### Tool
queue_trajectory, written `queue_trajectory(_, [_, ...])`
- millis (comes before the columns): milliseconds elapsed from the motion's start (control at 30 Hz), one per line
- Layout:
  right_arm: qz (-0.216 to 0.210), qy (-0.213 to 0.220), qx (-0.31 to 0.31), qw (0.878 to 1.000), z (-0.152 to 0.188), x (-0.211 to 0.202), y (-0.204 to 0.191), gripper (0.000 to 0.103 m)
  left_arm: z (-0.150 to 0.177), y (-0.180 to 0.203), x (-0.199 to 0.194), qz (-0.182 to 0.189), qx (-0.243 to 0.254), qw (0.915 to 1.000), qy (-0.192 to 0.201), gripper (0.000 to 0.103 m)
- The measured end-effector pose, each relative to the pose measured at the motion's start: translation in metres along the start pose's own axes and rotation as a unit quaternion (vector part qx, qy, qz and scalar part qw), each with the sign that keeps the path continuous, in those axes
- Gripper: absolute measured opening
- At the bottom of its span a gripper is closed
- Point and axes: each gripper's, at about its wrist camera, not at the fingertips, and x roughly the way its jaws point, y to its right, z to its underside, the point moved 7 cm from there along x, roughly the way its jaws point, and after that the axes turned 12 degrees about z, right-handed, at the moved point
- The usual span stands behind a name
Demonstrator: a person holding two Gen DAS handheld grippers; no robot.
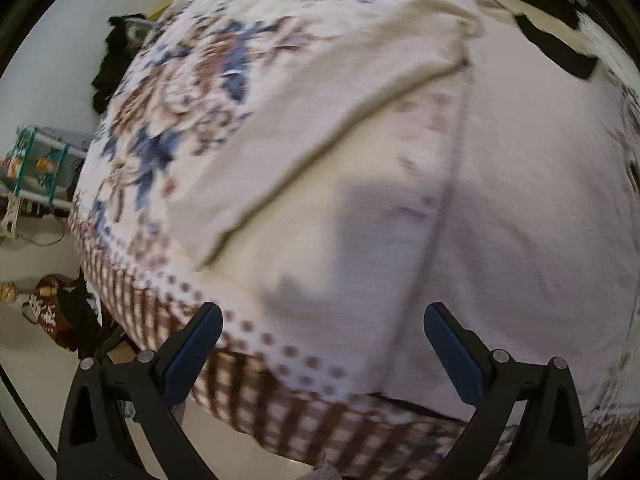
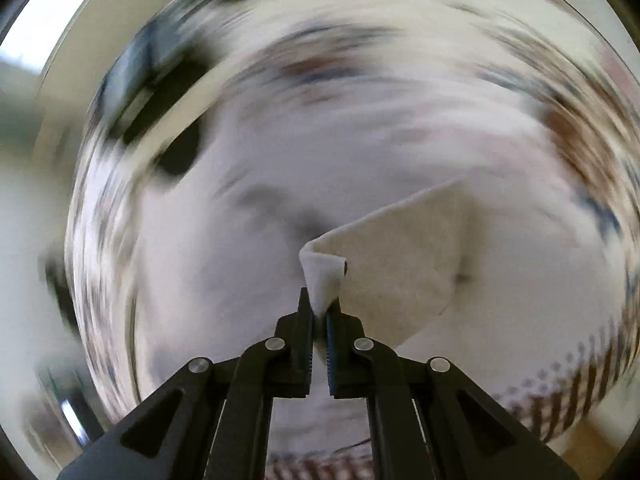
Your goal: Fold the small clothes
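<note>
A corner of the cream garment (image 2: 404,264) is pinched in the closed right claw (image 2: 320,312), lifted over the floral-covered table (image 1: 168,128). Left claw (image 1: 324,336) is held wide open, empty, near the table's front edge. Risk: thin pinch could slip out mid-fold.

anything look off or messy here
Nothing looks damaged or spilled. The cream cloth lies skewed across the floral bedsheet, one corner pinched and lifted by the right claw. The left claw is open and holds nothing. A black garment lies further back. Clutter sits on the floor beside the bed.
</note>
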Motion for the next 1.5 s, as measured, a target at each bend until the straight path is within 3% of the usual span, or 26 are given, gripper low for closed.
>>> queue_trajectory(100, [0.016,-0.021,-0.145,0.989,0.034,0.03,-0.113,0.005,0.004,-0.034,-0.001,-0.015,-0.025,0.9995,0.005,0.103])
queue_trajectory(233, [0.052,-0.069,-0.282,0.956,0.105,0.082,-0.214,0.005,0.015,-0.074,0.001,-0.033,-0.055,0.9979,0.008,0.103])
queue_trajectory(333, [0.08,-0.079,-0.349,0.93,0.153,0.106,-0.243,0.005,0.025,-0.095,0.003,-0.039,-0.069,0.9968,0.007,0.103])
queue_trajectory(533, [0.111,-0.091,-0.38,0.914,0.193,0.126,-0.258,0.005,0.039,-0.122,0.01,-0.037,-0.099,0.9944,-0.003,0.103])
queue_trajectory(600, [0.105,-0.115,-0.367,0.917,0.194,0.134,-0.259,0.007,0.041,-0.132,0.01,-0.029,-0.114,0.993,-0.005,0.103])
queue_trajectory(667, [0.064,-0.154,-0.342,0.925,0.193,0.129,-0.253,0.019,0.042,-0.142,0.01,-0.023,-0.129,0.9913,-0.006,0.103])
queue_trajectory(733, [-0.001,-0.185,-0.291,0.939,0.189,0.114,-0.243,0.048,0.042,-0.157,0.008,-0.01,-0.155,0.9878,-0.004,0.103])
queue_trajectory(800, [-0.027,-0.177,-0.243,0.953,0.177,0.097,-0.221,0.056,0.042,-0.173,0.008,0.009,-0.186,0.9825,-0.002,0.103])
queue_trajectory(867, [-0.032,-0.167,-0.203,0.964,0.166,0.087,-0.197,0.056,0.042,-0.188,0.014,0.045,-0.224,0.9735,-0.002,0.103])
queue_trajectory(967, [-0.02,-0.16,-0.134,0.978,0.133,0.081,-0.161,0.056,0.037,-0.201,0.031,0.132,-0.294,0.9466,-0.005,0.103])
queue_trajectory(1000, [-0.01,-0.158,-0.112,0.981,0.121,0.083,-0.148,0.056,0.032,-0.202,0.038,0.177,-0.323,0.9298,0.0,0.103])
queue_trajectory(1067, [0.009,-0.154,-0.075,0.985,0.111,0.087,-0.122,0.056,0.02,-0.2,0.048,0.23,-0.352,0.9074,0.01,0.103])
queue_trajectory(1133, [0.031,-0.152,-0.035,0.987,0.094,0.092,-0.095,0.056,0.004,-0.193,0.061,0.26,-0.359,0.8962,0.018,0.099])
queue_trajectory(1167, [0.041,-0.152,-0.019,0.987,0.091,0.095,-0.082,0.056,-0.004,-0.188,0.066,0.269,-0.352,0.8962,0.021,0.094])
queue_trajectory(1267, [0.064,-0.149,0.022,0.987,0.081,0.1,-0.05,0.056,-0.025,-0.171,0.085,0.256,-0.322,0.9112,0.009,0.092])
queue_trajectory(1300, [0.065,-0.151,0.034,0.986,0.081,0.101,-0.04,0.056,-0.029,-0.166,0.09,0.236,-0.315,0.9194,0.006,0.091])
queue_trajectory(1333, [0.066,-0.152,0.041,0.985,0.081,0.101,-0.033,0.056,-0.032,-0.163,0.09,0.227,-0.309,0.9234,0.008,0.083])
queue_trajectory(1367, [0.068,-0.152,0.044,0.985,0.081,0.102,-0.03,0.056,-0.035,-0.161,0.088,0.214,-0.303,0.9287,0.011,0.057])
queue_trajectory(1400, [0.071,-0.151,0.043,0.985,0.08,0.098,-0.015,0.056,-0.037,-0.16,0.083,0.189,-0.289,0.9385,0.014,0.04])
queue_trajectory(1433, [0.073,-0.148,0.04,0.985,0.081,0.097,-0.009,0.056,-0.039,-0.158,0.078,0.182,-0.277,0.9433,0.019,0.007])
queue_trajectory(1500, [0.077,-0.141,0.032,0.986,0.081,0.094,-0.002,0.056,-0.045,-0.154,0.063,0.177,-0.257,0.9492,0.035,0.005])
